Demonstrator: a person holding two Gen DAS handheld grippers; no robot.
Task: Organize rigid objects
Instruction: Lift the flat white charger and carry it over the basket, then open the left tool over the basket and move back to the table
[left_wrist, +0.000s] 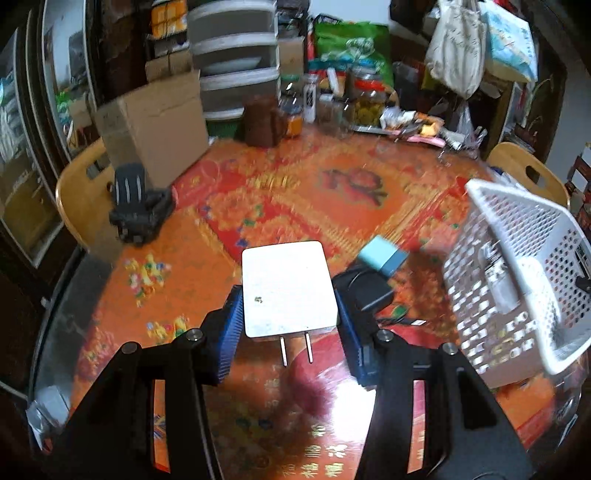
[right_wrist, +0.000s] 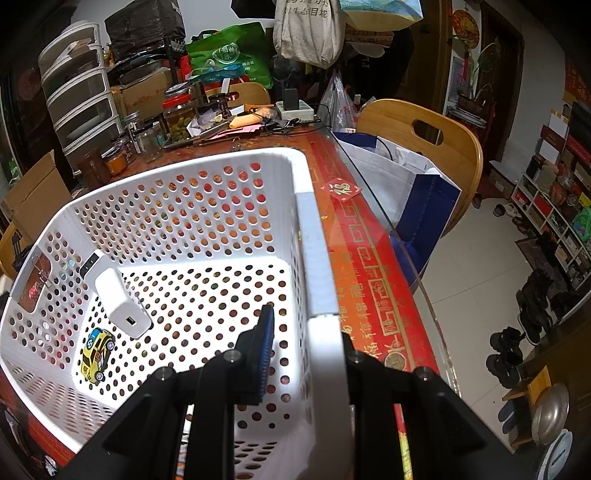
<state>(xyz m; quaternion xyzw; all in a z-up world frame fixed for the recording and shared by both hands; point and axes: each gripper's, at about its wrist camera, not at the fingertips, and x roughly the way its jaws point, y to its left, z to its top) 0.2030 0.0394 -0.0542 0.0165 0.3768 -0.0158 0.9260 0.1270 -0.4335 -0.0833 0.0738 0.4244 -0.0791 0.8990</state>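
My left gripper (left_wrist: 288, 295) is shut on a white plug-in charger (left_wrist: 286, 288), prongs pointing back toward me, held above the table. A light blue block (left_wrist: 384, 256) and a black adapter (left_wrist: 365, 290) lie just right of it. The white perforated basket (left_wrist: 517, 236) is tilted at the right. My right gripper (right_wrist: 306, 332) is shut on the basket's right rim (right_wrist: 314, 236), one finger inside and one outside. Inside the basket lie a white charger (right_wrist: 118, 299) and a yellow toy car (right_wrist: 96, 354).
The table has an orange-red patterned cover under glass (left_wrist: 295, 192). A cardboard box (left_wrist: 155, 122), jars (left_wrist: 365, 99) and drawers (left_wrist: 236, 55) crowd the far side. Black cloth (left_wrist: 140, 214) lies at left. Wooden chairs (right_wrist: 417, 136) and a blue-white bag (right_wrist: 406, 192) stand beside the table edge.
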